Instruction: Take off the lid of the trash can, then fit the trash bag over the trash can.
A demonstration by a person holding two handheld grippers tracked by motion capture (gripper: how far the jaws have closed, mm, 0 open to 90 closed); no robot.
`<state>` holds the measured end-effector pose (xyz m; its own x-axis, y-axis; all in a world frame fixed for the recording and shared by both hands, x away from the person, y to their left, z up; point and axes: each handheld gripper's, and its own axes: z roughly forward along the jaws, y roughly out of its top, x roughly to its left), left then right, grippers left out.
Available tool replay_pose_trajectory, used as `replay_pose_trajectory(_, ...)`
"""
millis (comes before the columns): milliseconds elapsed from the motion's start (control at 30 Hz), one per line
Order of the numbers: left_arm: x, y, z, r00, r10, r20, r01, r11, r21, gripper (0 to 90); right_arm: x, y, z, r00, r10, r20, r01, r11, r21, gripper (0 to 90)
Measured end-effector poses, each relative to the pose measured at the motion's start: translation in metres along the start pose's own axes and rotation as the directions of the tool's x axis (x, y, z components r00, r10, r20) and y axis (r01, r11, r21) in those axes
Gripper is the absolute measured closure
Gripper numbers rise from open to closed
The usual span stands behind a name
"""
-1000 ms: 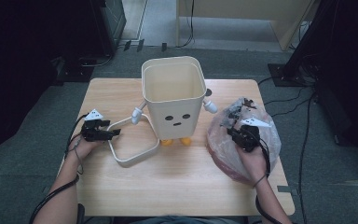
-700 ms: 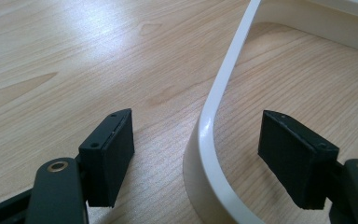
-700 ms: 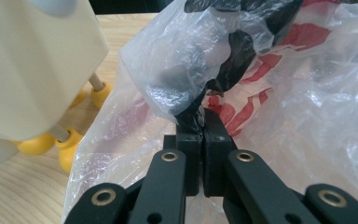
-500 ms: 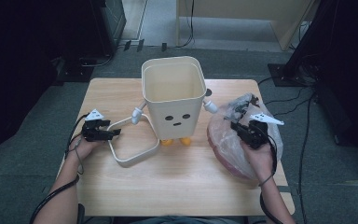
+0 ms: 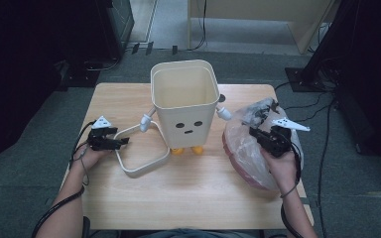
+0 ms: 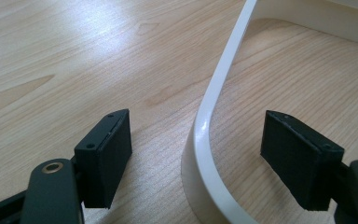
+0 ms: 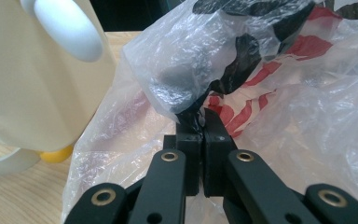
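My right hand-held gripper pinches the plastic bag; my left hand-held gripper gapes wide, straddling the cream ring on the worktop.

One light wooden bench, and on it one cream plastic bin with a face, white arms and orange feet. One cream rectangular ring frame beside it, one crinkled clear plastic bag with red print. Two black handheld grippers.

Cream bin centred on surface; left tongs at ring; right tongs apparently gripping plastic bag.
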<state>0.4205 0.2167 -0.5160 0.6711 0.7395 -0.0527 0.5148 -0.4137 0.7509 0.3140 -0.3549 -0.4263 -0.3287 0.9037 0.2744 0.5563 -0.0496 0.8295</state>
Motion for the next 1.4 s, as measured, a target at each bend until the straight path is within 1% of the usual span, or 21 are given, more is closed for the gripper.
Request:
replay_pose_trajectory(67,-0.001,0.0,0.0,1.0,0.001,-0.003,-0.001,1.0,0.004,24.3,0.001,0.0,-0.002,1.0,-0.007,-0.001,0.007,1.0,0.003,89.0)
replay_pose_trajectory(133,-0.002,0.001,0.001,1.0,0.009,-0.002,-0.009,0.9999,0.006,21.5,0.002,0.001,-0.004,0.9999,-0.013,0.002,0.013,1.0,0.008,89.0)
replay_pose_trajectory(333,-0.004,0.001,0.002,0.9997,0.021,-0.014,-0.021,0.9997,0.013,21.1,0.006,0.006,-0.008,0.9996,0.018,-0.023,-0.018,1.0,0.023,88.9)
replay_pose_trajectory(467,-0.005,0.001,0.002,0.9995,0.026,-0.019,-0.026,0.9995,0.015,21.1,0.008,0.008,-0.01,0.9992,0.023,-0.032,-0.022,0.999,0.03,89.0)
replay_pose_trajectory(567,-0.007,0.001,0.003,0.9989,0.036,-0.031,-0.036,0.9992,0.019,21.1,0.008,0.014,-0.015,0.9994,0.015,-0.031,-0.014,0.999,0.03,89.0)
replay_pose_trajectory(767,-0.007,0.001,0.003,0.9989,0.035,-0.03,-0.034,0.9992,0.019,20.9,0.009,0.03,-0.028,0.9992,0.014,-0.038,-0.013,0.999,0.037,88.9)
replay_pose_trajectory(867,-0.007,0.001,0.003,0.9989,0.035,-0.03,-0.035,0.9992,0.019,20.9,0.008,0.038,-0.037,0.9991,0.016,-0.039,-0.015,0.999,0.028,89.0)
replay_pose_trajectory(967,-0.007,0.001,0.003,0.9988,0.038,-0.032,-0.037,0.9991,0.021,20.9,0.009,0.048,-0.047,0.9997,0.002,-0.023,-0.001,1.0,0.013,89.0)
replay_pose_trajectory(1033,-0.007,0.001,0.003,0.9988,0.038,-0.032,-0.037,0.9991,0.021,20.9,0.009,0.053,-0.052,0.9998,0.002,-0.021,-0.002,1.0,0.004,89.0)
replay_pose_trajectory(1200,-0.007,0.001,0.003,0.9988,0.037,-0.032,-0.037,0.9991,0.021,20.9,0.012,0.064,-0.06,0.9994,0.004,-0.035,-0.005,1.0,-0.013,88.9)
replay_pose_trajectory(1400,-0.007,0.001,0.003,0.9988,0.036,-0.034,-0.035,0.9992,0.021,20.9,0.018,0.078,-0.069,0.9989,-0.013,-0.046,0.011,0.999,-0.043,89.0)
